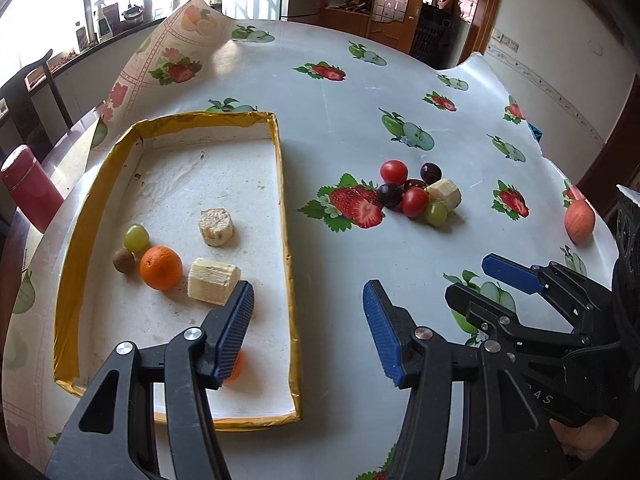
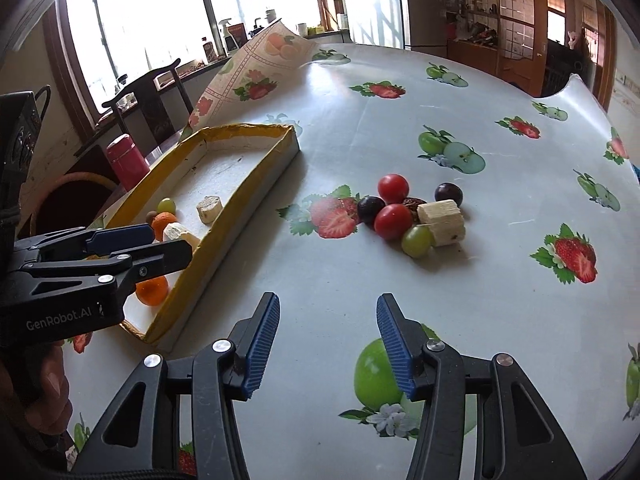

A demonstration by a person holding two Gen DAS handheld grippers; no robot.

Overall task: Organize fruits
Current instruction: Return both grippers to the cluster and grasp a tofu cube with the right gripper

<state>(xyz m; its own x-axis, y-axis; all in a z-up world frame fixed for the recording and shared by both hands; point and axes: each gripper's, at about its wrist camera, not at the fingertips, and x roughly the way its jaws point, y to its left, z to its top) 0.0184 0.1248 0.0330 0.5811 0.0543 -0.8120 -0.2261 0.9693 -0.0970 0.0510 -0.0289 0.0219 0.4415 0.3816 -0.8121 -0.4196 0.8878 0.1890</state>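
Note:
A yellow-rimmed white tray (image 1: 285, 200) lies on the left of the table. It holds an orange (image 1: 161, 268), a green grape (image 1: 136, 238), a small brown fruit (image 1: 123, 260) and two banana pieces (image 1: 216, 227). A second small orange (image 2: 152, 290) sits at its near end. To the right of the tray, a pile (image 2: 404, 216) of cherry tomatoes, dark grapes, a green grape and a banana piece rests on the cloth. My left gripper (image 1: 308, 332) hovers open over the tray's right rim, holding nothing. My right gripper (image 2: 328, 350) is open and holds nothing, short of the pile.
A pinkish apple (image 1: 579, 222) lies alone near the table's right edge. A red flask (image 1: 30, 192) stands left of the tray, beside a wicker basket (image 2: 76, 196) and a dark chair (image 2: 148, 96). The fruit-print tablecloth's corner (image 1: 180, 52) curls up behind the tray.

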